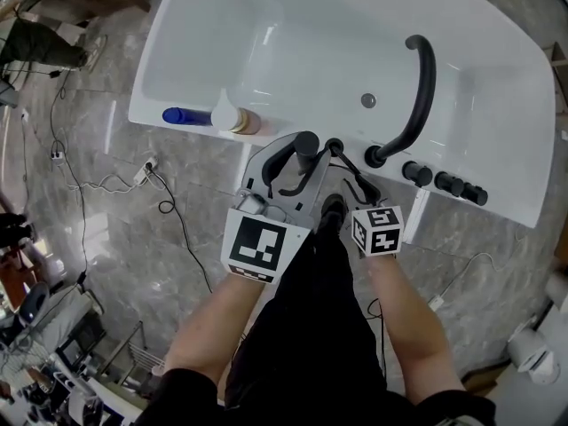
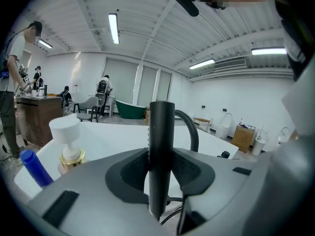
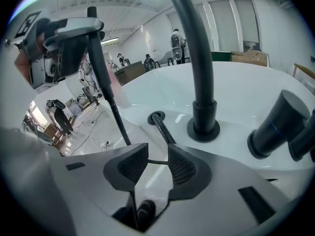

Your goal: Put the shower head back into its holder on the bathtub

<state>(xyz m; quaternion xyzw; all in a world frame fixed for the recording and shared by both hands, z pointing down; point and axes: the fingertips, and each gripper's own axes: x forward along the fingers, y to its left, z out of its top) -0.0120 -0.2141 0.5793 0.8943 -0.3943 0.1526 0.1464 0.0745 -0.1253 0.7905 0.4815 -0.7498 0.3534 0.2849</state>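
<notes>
On the bathtub's (image 1: 204, 25) near rim at the left, a blue bottle (image 1: 182, 115) lies beside a white pump bottle (image 1: 232, 118). Right of them, the left hand-held gripper (image 2: 157, 170) is clamped on the black shower head (image 2: 162, 127), which stands upright between its pads, above the near rim and out of its holder. The holder (image 3: 156, 117), a black ring set in the rim, is just to the right, with the black hose (image 3: 163, 131) running out of it. The right hand-held gripper (image 3: 157, 163) has its jaws a little apart, gripping nothing; the hose crosses behind the gap. Farther right stand the curved black spout (image 3: 199, 58) and a row of black knobs (image 1: 444, 183).
</notes>
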